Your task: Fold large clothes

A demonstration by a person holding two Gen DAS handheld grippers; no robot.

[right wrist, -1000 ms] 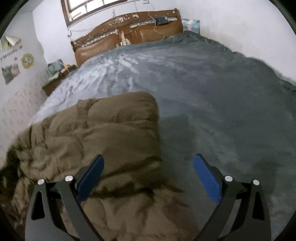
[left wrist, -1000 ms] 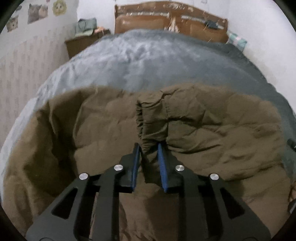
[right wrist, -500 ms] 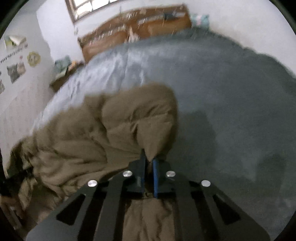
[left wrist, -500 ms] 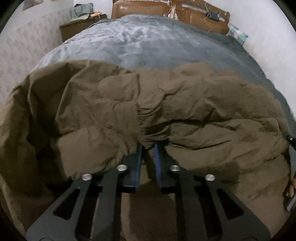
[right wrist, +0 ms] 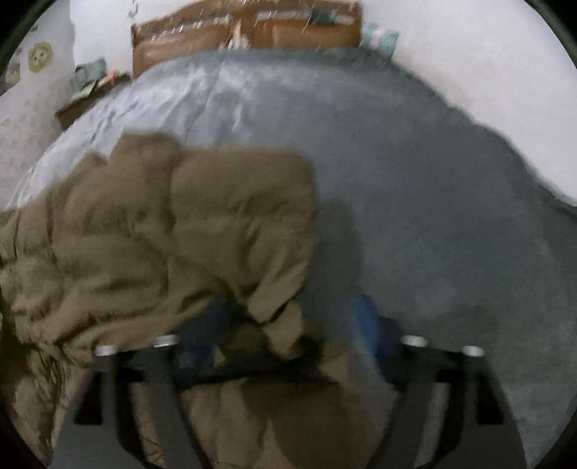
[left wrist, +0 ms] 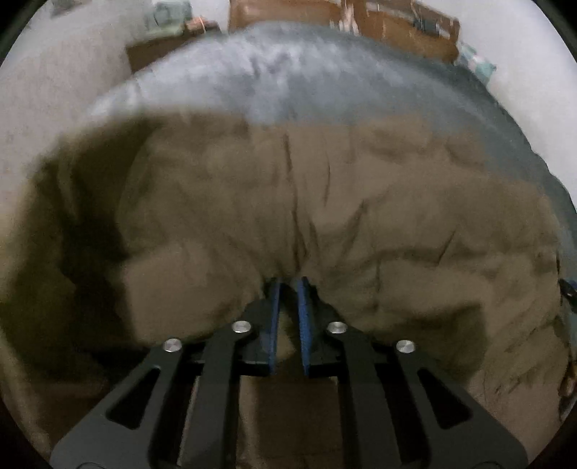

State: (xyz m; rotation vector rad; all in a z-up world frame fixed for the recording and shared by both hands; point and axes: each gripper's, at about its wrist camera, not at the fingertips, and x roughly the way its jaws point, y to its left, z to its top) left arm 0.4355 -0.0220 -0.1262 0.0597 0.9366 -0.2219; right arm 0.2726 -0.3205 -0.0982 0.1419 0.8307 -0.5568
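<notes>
Grey bed (left wrist: 324,83), wooden headboard (right wrist: 245,32), brown coat (left wrist: 360,216) spread at its near end

Both grippers tilt downward over the puffy, quilted, creased coat. Left gripper (left wrist: 287,285): blue pads narrowly apart and opening, a pinch of fabric between them. Right gripper (right wrist: 288,321), blurred: jaws wide and opening, a coat edge lying loose between, no pad pressing it
</notes>
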